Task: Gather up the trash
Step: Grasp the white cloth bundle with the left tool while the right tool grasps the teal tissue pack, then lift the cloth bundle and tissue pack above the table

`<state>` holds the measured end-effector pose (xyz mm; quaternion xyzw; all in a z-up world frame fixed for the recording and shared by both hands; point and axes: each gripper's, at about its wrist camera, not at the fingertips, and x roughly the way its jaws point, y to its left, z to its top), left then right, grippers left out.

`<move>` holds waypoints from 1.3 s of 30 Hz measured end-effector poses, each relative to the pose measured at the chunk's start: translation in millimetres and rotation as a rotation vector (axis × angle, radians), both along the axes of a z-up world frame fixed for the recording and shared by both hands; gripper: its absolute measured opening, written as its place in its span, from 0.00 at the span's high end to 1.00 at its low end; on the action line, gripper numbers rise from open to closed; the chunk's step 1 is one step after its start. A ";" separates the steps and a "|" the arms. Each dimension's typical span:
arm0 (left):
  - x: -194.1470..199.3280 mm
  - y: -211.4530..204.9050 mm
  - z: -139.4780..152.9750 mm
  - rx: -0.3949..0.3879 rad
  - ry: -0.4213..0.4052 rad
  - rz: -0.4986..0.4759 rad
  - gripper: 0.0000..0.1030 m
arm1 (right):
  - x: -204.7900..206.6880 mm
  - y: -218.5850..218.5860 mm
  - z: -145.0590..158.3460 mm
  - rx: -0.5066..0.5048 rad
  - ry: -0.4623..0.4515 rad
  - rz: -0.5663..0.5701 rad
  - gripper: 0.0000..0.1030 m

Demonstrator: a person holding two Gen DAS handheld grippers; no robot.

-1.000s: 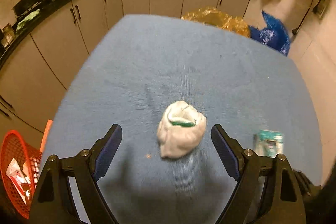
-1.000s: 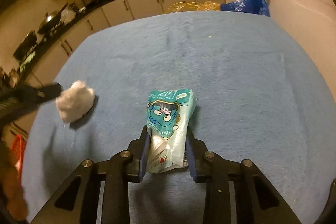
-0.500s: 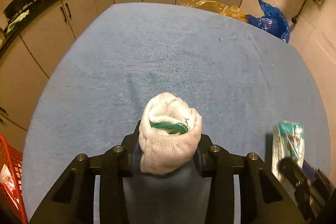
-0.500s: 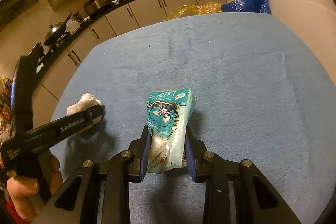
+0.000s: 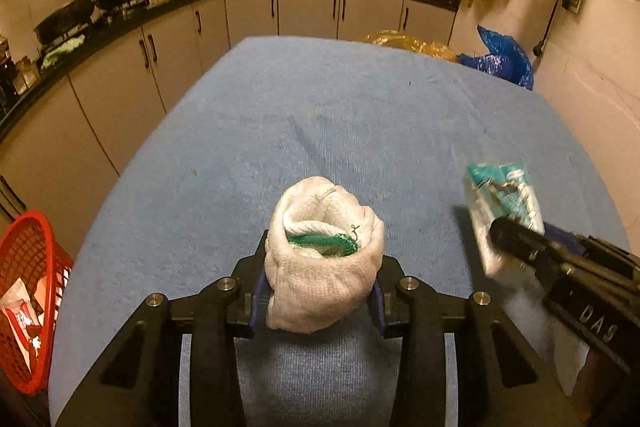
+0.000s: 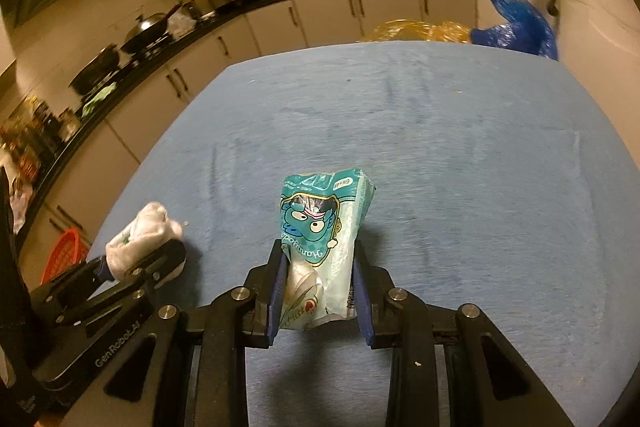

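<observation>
- Two pieces of trash are held at once, one in each tool, so that both can probably be carried off in a single trip.
- Nearest in the left wrist view, the left tool [image 5: 318, 291] is closed around a rolled white cloth [image 5: 324, 259] with a green band; the roll is pinched at its lower half, leaving its open end pointing away.
- In the right wrist view, the right tool [image 6: 318, 301] is clamped on the lower end of a teal snack wrapper [image 6: 322, 239], which stands up out of the jaws; the thin film is gripped low, presumably to keep it from slipping.
- Both items appear raised just above the blue-covered desk [image 6: 460, 155], judging by the shadows beneath them.
- Beside the desk's left edge, a red basket [image 5: 24, 291] already holding scraps is seen; it is judged to be the likely drop point.
- Farther off, yellow and blue bags [image 5: 500, 61] lie beyond the desk's far edge, before the kitchen cabinets [image 5: 308, 13].
</observation>
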<state>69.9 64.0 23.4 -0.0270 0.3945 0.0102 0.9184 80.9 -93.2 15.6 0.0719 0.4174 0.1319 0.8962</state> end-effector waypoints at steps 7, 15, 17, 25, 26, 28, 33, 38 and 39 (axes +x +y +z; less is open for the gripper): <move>-1.7 8.0 -1.4 -0.058 -0.012 -0.005 0.62 | 1.3 3.8 -3.6 -0.013 0.003 0.012 0.69; -8.5 9.1 1.7 -0.058 -0.036 -0.003 0.62 | 1.5 4.6 -3.0 -0.018 -0.002 0.016 0.68; -10.0 9.8 2.6 -0.058 -0.042 0.001 0.62 | 0.9 5.7 -4.1 -0.024 -0.002 0.014 0.68; -13.4 5.3 2.2 -0.047 -0.047 0.008 0.62 | -2.2 8.3 -3.5 -0.036 -0.009 0.004 0.68; -13.0 5.7 2.5 -0.044 -0.047 0.011 0.62 | -2.8 8.8 -3.3 -0.039 -0.011 0.002 0.68; -13.5 5.8 3.3 -0.036 -0.051 0.017 0.62 | -4.0 9.7 -2.7 -0.041 -0.013 0.003 0.68; -14.5 4.6 3.7 -0.029 -0.055 0.021 0.62 | -9.6 12.3 -0.8 -0.054 -0.028 -0.007 0.68; -17.4 3.1 7.3 -0.011 -0.070 0.030 0.62 | -16.8 15.9 4.8 -0.081 -0.062 -0.022 0.68; -18.3 0.7 7.7 -0.007 -0.075 0.031 0.62 | -18.2 17.1 6.9 -0.098 -0.078 -0.027 0.68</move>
